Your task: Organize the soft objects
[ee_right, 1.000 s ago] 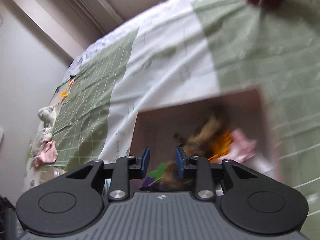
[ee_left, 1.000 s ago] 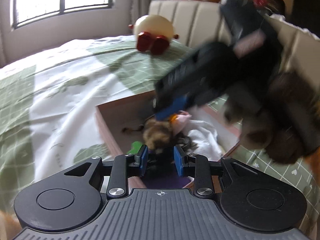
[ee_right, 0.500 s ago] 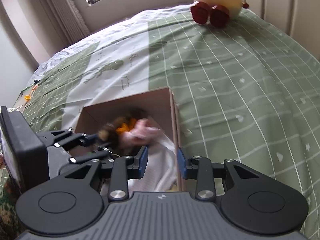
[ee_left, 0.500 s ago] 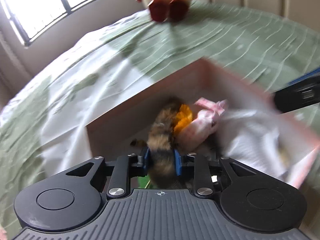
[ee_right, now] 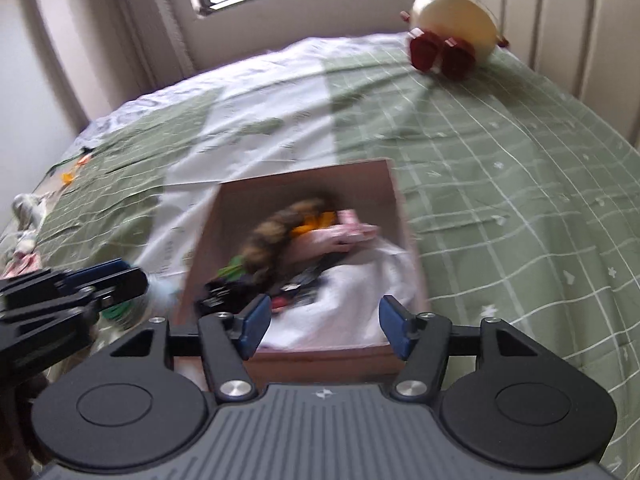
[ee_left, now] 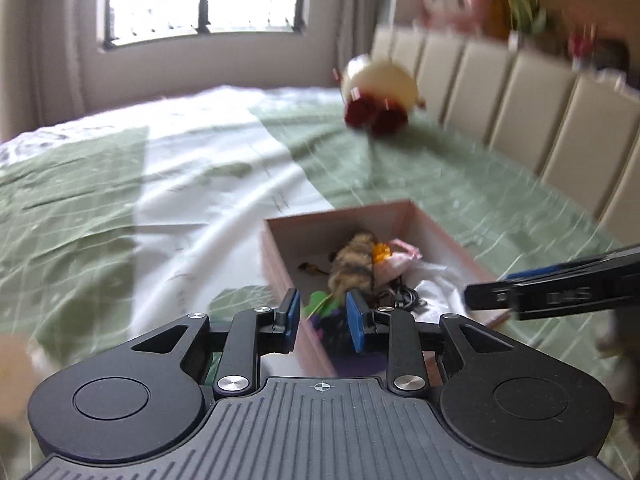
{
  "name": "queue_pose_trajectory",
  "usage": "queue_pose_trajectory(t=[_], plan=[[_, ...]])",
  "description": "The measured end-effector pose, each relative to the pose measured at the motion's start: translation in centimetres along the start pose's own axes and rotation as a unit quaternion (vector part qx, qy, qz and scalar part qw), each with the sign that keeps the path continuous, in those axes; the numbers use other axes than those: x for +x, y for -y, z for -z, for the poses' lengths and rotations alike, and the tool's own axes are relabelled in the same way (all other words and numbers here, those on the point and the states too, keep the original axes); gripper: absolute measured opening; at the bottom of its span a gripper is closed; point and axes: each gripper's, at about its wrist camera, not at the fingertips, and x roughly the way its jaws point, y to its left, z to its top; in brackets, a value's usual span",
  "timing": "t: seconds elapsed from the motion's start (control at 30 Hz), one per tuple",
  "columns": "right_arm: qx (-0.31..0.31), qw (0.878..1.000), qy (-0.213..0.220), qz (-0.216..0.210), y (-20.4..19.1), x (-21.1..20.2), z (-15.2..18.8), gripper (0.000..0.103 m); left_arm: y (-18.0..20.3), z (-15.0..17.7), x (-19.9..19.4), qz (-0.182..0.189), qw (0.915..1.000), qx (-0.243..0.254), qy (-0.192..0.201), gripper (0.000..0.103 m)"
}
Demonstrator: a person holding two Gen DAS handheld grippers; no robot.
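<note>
Hovering over the box on the bed: left tongs and right tongs both opening, gripping nothing. Risking snagging the furry toy, lying inside, and dragging it out.

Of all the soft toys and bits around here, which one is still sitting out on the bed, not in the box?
The round cream plush toy with dark red feet, up by the headboard. The furry brown striped piece and pink cloth lie inside the box.
</note>
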Motion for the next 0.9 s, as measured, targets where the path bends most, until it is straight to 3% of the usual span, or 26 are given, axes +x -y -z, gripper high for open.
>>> queue_pose_trajectory(t=[0.17, 0.27, 0.4, 0.47, 0.57, 0.63, 0.77, 0.9], plan=[[-0.047, 0.997, 0.065, -0.016, -5.9, -1.3, 4.9, 0.074, -2.8, 6.7, -5.8, -0.043, 0.9966, -0.042, 0.057, 0.029], [-0.043, 0.996, 0.075, -0.035, -8.1, -0.5, 8.6, 0.076, -4.4, 11.5, -6.8, -0.075, 0.9934, -0.072, 0.047, 0.029], [-0.051, 0.997, 0.053, -0.032, -9.6, 2.7, 12.7, 0.076, -6.4, 15.7, -6.3, -0.100, 0.9884, -0.114, 0.014, 0.029], [-0.066, 0.997, 0.041, -0.015, -9.9, 4.2, 14.3, 0.077, -6.5, 16.8, -5.9, -0.105, 0.9872, -0.119, 0.017, 0.029], [-0.091, 0.994, 0.066, 0.000, -10.5, 4.1, 15.3, 0.084, -6.1, 17.2, -6.1, -0.110, 0.9880, -0.105, 0.025, 0.029], [-0.090, 0.994, 0.058, -0.001, -10.3, 4.3, 15.2, 0.094, -5.6, 17.1, -5.4, -0.106, 0.9900, -0.091, 0.018, 0.029], [-0.067, 0.997, 0.049, 0.010, -9.9, 4.5, 15.2, 0.102, -4.9, 17.4, -4.5, -0.116, 0.9900, -0.080, 0.013, 0.029], [-0.086, 0.994, 0.044, 0.044, -10.9, 4.8, 15.6, 0.103, -4.6, 17.6, -3.9, -0.125, 0.9896, -0.071, 0.010, 0.029]])
